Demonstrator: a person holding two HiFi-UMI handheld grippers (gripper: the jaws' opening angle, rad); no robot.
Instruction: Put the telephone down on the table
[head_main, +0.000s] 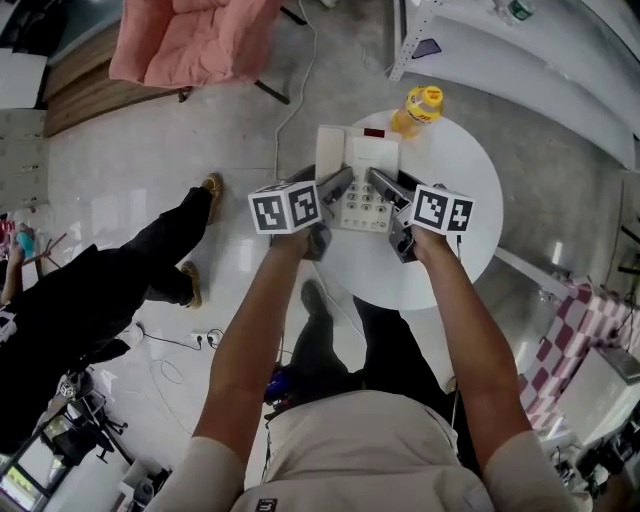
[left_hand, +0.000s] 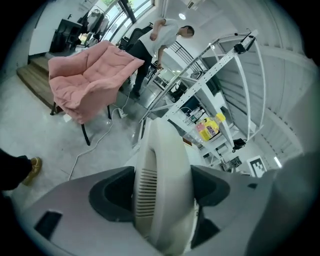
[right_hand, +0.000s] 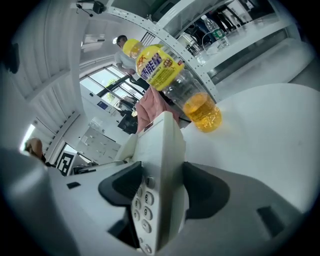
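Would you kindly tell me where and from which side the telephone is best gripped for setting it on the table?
By its two long side edges, one claw from each side. The telephone is a broad, flat slab; the left claw is shut on the handset edge, the right claw on the keypad edge, which should hold it level.
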